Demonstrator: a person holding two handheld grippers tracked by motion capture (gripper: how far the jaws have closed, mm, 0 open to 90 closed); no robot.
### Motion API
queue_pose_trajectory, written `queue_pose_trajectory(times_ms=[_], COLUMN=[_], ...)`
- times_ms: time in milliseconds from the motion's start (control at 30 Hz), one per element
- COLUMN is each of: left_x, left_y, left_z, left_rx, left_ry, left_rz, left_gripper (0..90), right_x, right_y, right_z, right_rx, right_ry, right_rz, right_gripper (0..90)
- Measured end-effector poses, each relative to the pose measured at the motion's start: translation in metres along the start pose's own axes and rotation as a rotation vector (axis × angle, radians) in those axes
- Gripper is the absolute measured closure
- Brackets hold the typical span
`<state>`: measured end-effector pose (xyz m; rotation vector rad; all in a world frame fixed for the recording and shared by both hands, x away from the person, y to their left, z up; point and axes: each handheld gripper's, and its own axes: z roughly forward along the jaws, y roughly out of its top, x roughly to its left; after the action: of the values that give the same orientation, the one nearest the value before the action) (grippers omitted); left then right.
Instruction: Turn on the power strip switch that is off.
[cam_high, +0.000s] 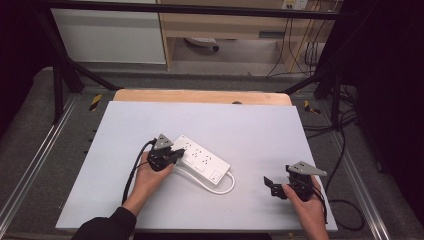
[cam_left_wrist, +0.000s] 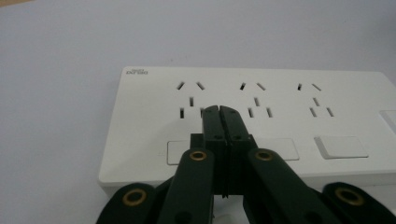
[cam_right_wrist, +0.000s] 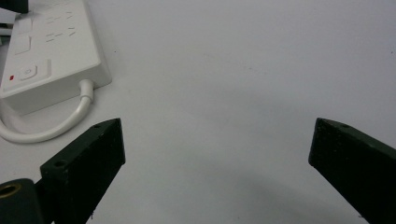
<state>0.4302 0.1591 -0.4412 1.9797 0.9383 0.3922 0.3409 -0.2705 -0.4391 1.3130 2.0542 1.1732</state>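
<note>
Left gripper (cam_left_wrist: 219, 109), jaws pressed together, bears on power strip (cam_left_wrist: 261, 116) mid-surface; strip may slide. Right gripper (cam_right_wrist: 217, 140) spread wide, empty, near front-right corner.

The power strip (cam_left_wrist: 252, 126) runs off the 3 o'clock edge of the left gripper view, cutting its last rocker switch. The closed left gripper (cam_left_wrist: 220, 109) covers part of the 1st socket's slots and the switch between 2 others. The brand mark at 11 o'clock on the strip is too small to read. In the right gripper view the strip's cord (cam_right_wrist: 56, 128) leaves at 9 o'clock, its plug unseen.
</note>
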Motion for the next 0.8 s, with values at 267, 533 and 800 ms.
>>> queue_pose_trajectory(times_ms=[267,533,800], left_x=[0.0000,-0.0002,-0.0011], left_y=[0.0003,0.0005,0.0006], left_z=[0.0001,0.0020,0.0025], left_rx=[0.002,0.022,0.021], left_ry=[0.001,-0.005,-0.008], left_rz=[-0.002,0.007,0.012], left_gripper=[90.0,90.0,90.0], right_x=[0.0000,0.0000,0.0002], right_y=[-0.0001,-0.0001,-0.0001], right_z=[0.0000,0.0000,0.0001], right_rx=[0.000,0.000,0.001], right_ry=[0.001,0.001,0.001], right_rz=[0.000,0.000,-0.001], right_gripper=[4.0,4.0,4.1])
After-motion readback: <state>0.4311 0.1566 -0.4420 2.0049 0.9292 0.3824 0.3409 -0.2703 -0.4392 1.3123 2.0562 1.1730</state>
